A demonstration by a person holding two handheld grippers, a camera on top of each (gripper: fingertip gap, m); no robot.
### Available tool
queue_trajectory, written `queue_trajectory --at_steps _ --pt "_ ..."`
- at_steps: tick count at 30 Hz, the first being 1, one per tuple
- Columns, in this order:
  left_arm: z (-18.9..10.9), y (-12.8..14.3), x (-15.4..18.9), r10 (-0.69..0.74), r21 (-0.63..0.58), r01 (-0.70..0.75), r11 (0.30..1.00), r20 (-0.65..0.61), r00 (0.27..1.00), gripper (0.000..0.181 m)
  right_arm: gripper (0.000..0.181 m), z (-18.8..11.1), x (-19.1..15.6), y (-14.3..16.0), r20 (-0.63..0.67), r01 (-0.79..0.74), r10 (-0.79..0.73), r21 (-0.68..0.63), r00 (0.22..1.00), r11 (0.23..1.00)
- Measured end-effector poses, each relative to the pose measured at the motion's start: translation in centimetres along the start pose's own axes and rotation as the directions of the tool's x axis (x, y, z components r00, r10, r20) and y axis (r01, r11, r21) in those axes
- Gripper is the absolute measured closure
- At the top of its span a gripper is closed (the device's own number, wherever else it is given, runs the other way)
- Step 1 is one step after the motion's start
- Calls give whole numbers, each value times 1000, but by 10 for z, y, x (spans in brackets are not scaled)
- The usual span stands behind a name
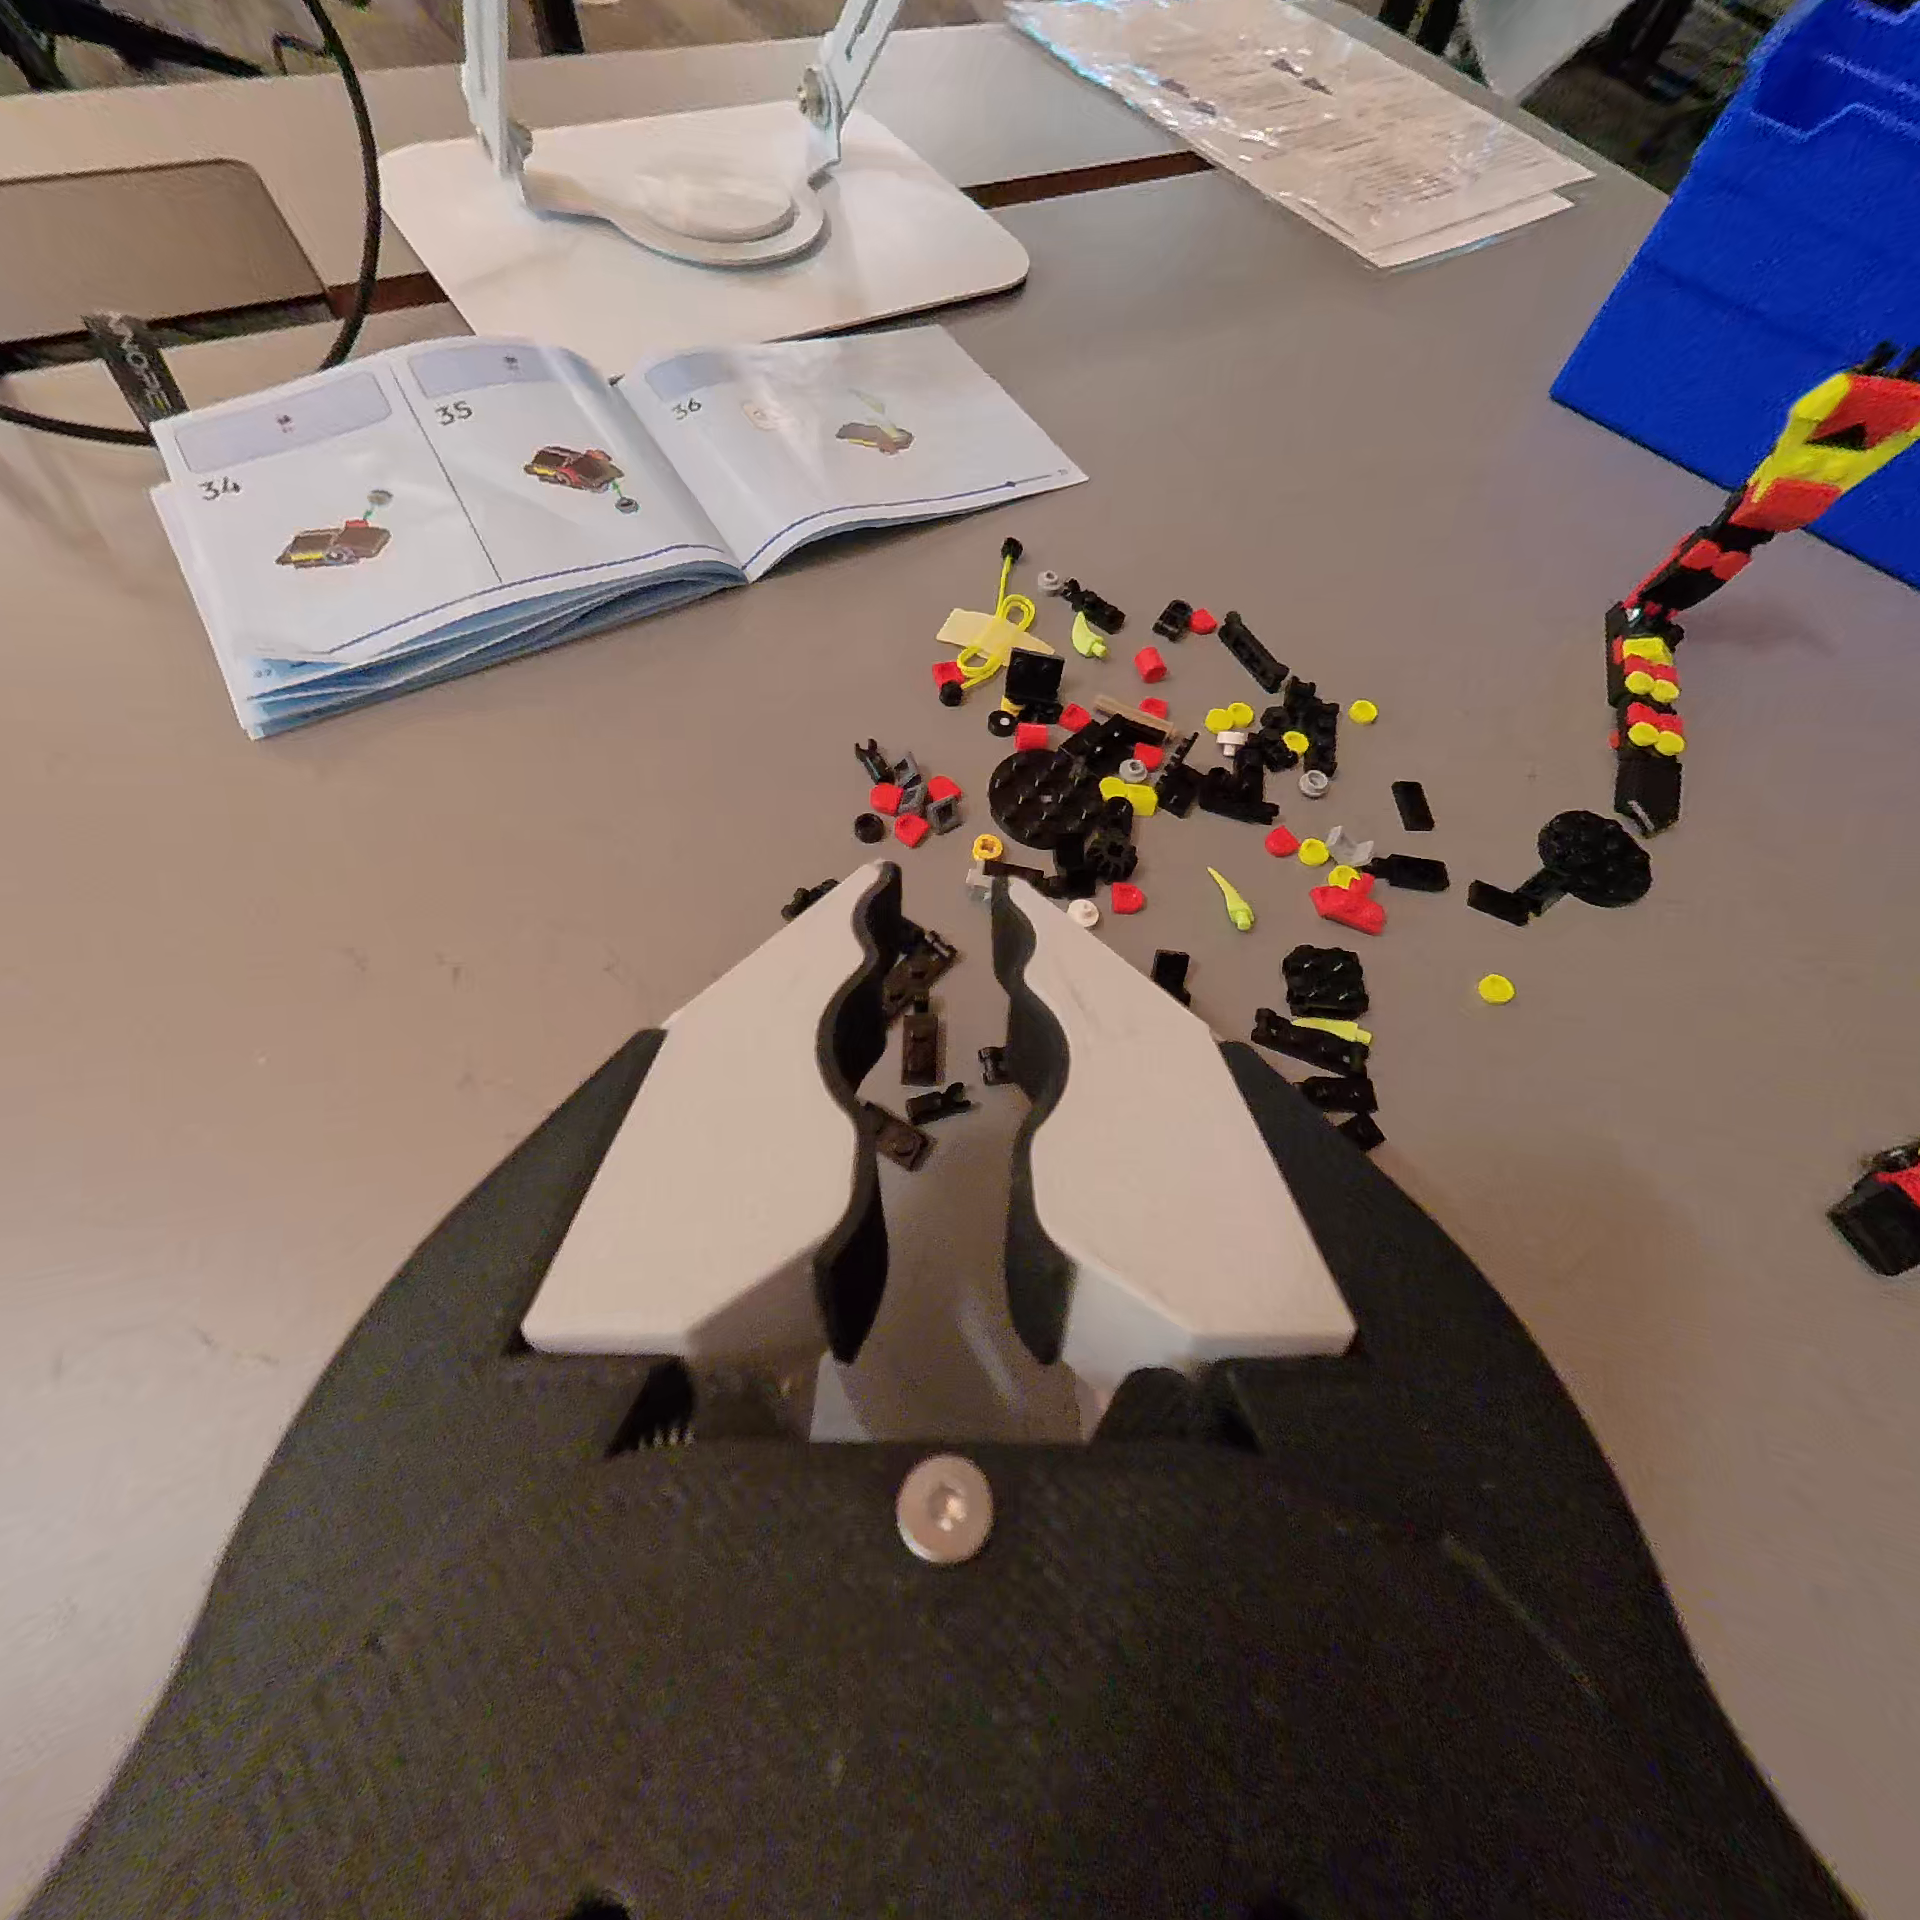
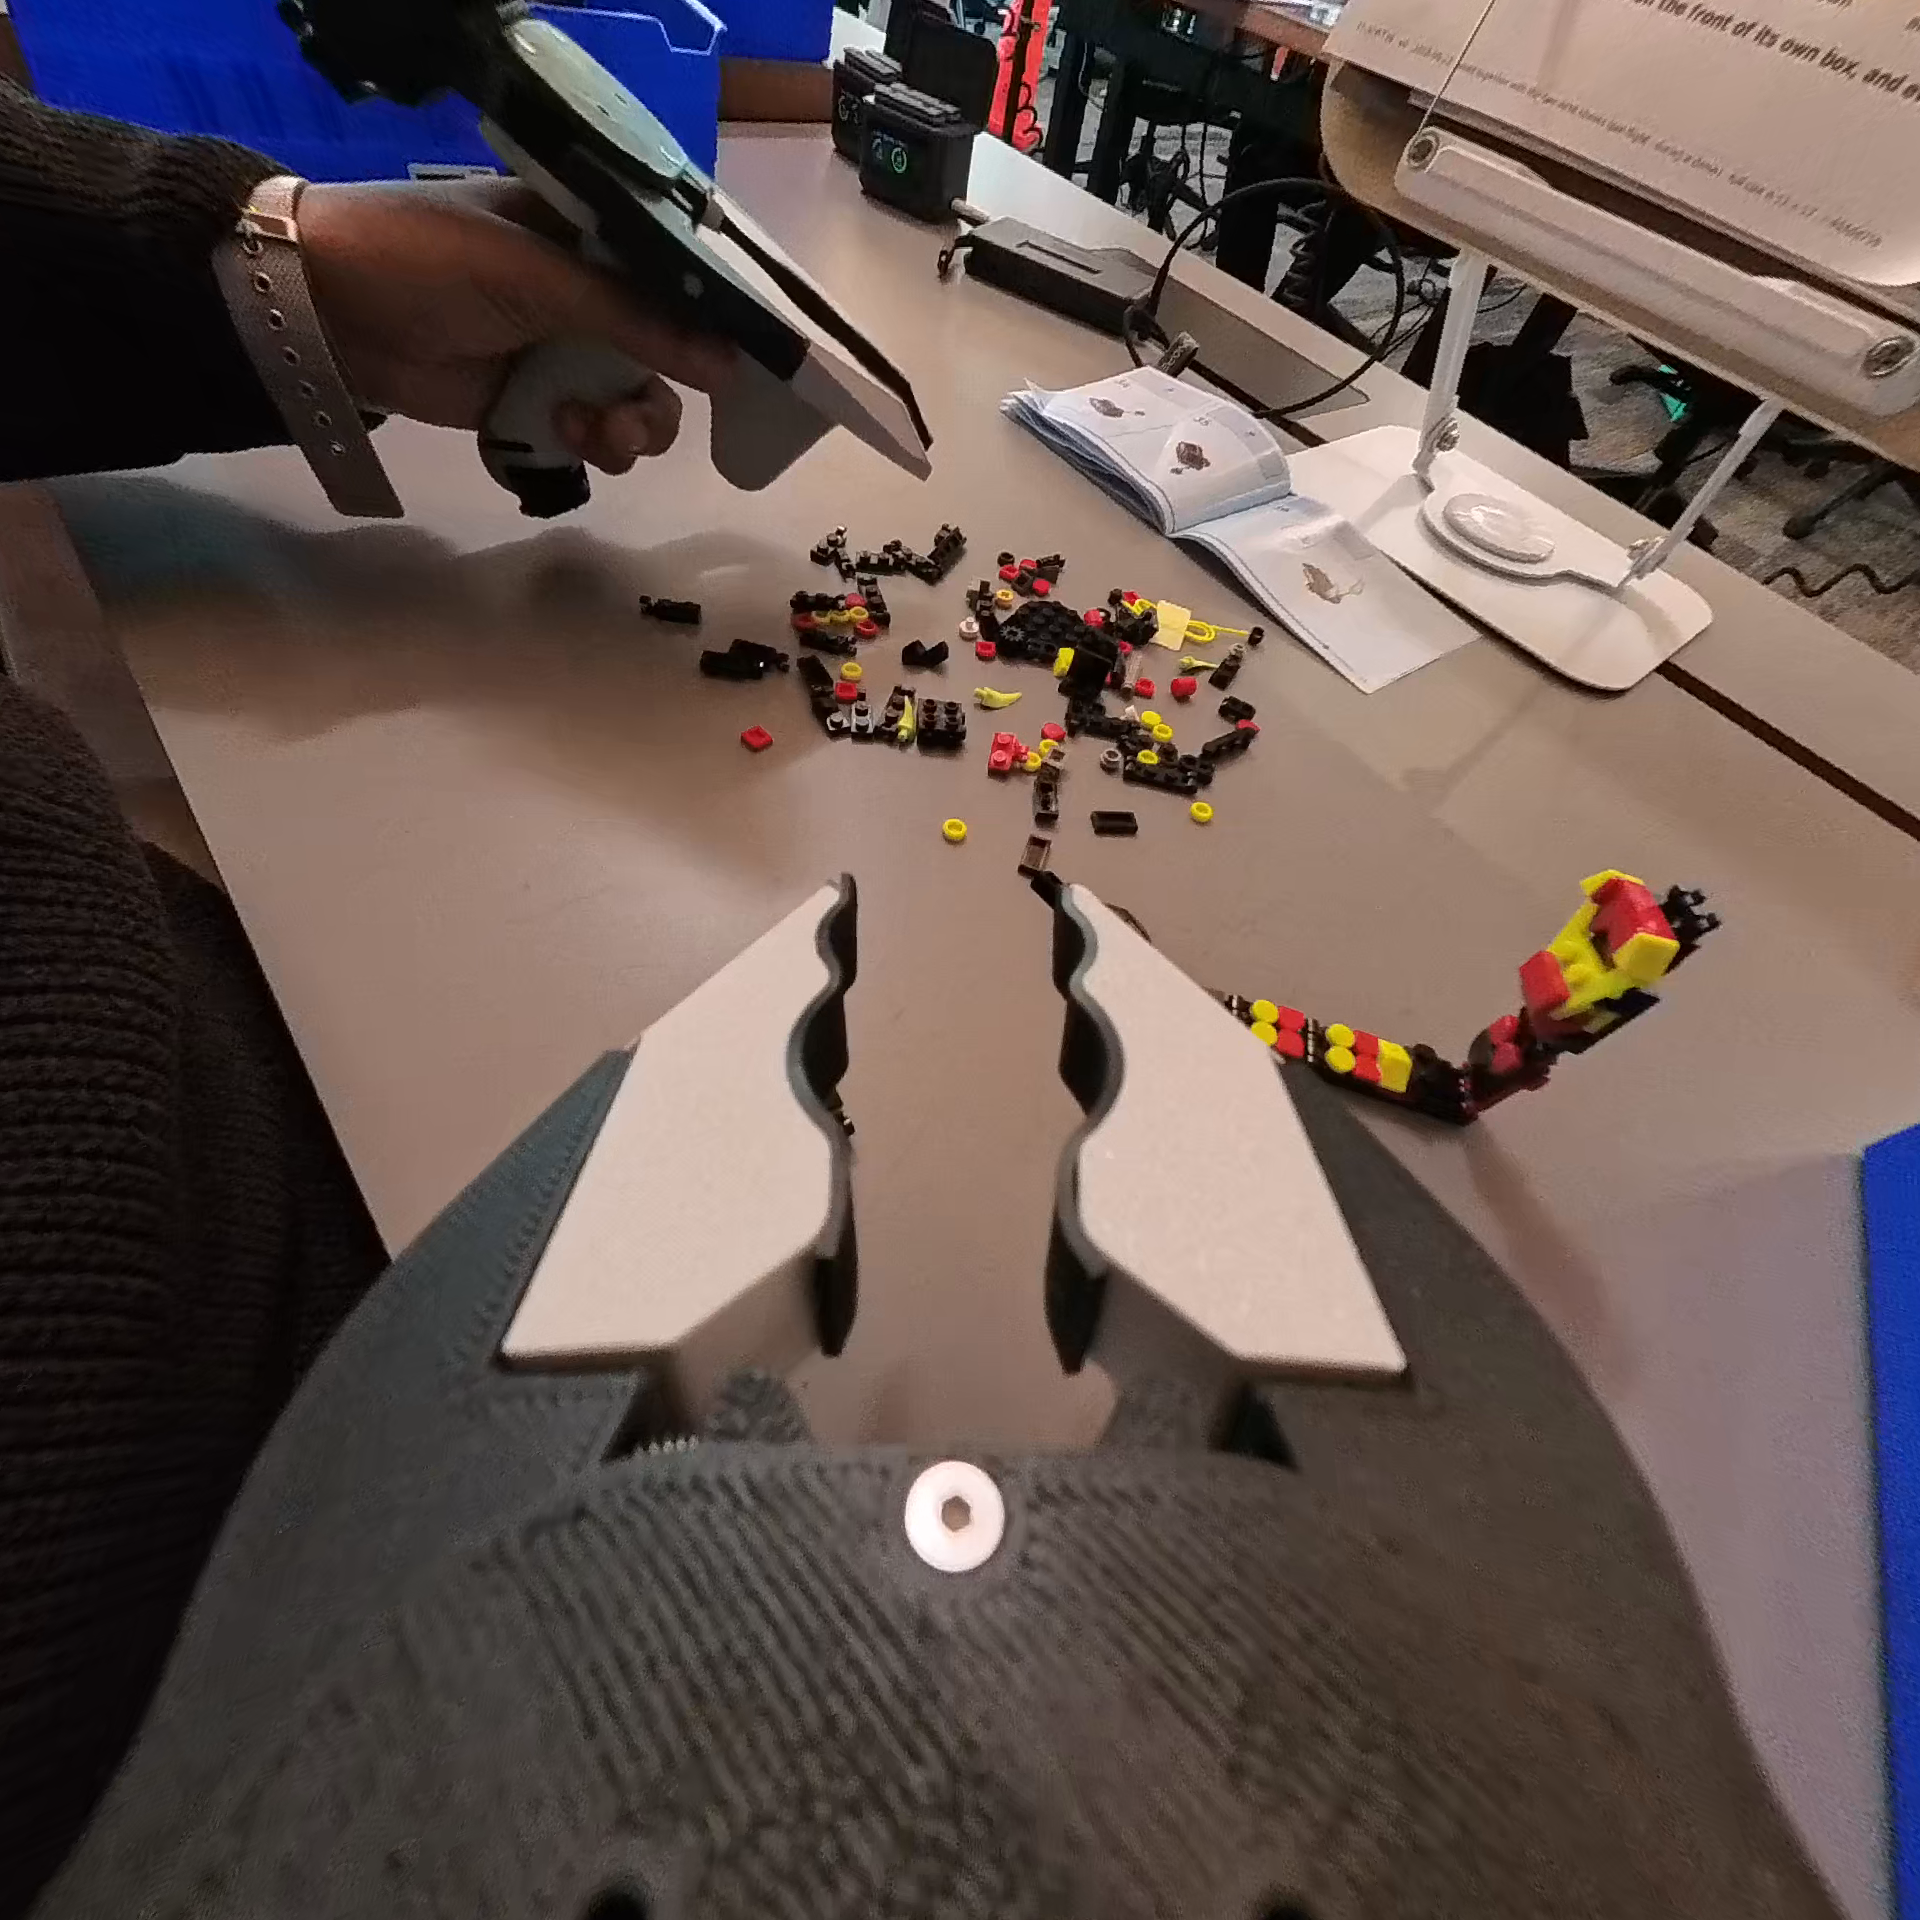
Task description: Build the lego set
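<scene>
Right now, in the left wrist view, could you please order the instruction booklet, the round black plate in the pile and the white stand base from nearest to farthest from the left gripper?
1. Round black plate, just beyond the left gripper.
2. Instruction booklet, farther left.
3. White stand base, at the table's far side.

Table (image 1: 312, 987): smooth grey top, faint sheen, light scuffs. Loose bricks (image 1: 1132, 769): glossy hard plastic in black, red, yellow. Part-built model (image 2: 1455, 1029): same glossy plastic. Left gripper (image 1: 940, 883): black body matt, with fine printed ridges; grey finger (image 1: 727, 1122) faces smooth and matt; one bright metal screw (image 1: 943, 1509). Right gripper (image 2: 951, 894): coarser ridged black body. Booklet (image 1: 582, 499): glossy paper. Far clear bag (image 1: 1309, 114): crinkled plastic film. Sleeve (image 2: 104, 1039): dark knitted cloth. Blue bin (image 1: 1787, 270): finely textured plastic.
</scene>
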State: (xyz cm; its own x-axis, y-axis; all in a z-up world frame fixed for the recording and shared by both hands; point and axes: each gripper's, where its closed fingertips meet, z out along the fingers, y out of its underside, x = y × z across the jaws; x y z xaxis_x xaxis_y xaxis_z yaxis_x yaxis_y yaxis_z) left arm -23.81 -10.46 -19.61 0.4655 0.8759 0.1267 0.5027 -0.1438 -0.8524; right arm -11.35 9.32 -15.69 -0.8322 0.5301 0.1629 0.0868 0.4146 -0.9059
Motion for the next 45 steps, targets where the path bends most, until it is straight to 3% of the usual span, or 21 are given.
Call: queue_trajectory --at_steps 7,12,45 --pt "3 5 -9 -73 -25 74 997 22 997 164 146 1 0 1 3 2 -2 -7 1000 1000" --pt "2 6 1 -95 -37 93 995 -55 994 174 146 2 -1 2 5 8 -8 -14 1000 1000" --pt "7 18 35 -12 -84 -3 996 -183 983 170 147 3 -3 6 9 23 -23 -33 1000 999"
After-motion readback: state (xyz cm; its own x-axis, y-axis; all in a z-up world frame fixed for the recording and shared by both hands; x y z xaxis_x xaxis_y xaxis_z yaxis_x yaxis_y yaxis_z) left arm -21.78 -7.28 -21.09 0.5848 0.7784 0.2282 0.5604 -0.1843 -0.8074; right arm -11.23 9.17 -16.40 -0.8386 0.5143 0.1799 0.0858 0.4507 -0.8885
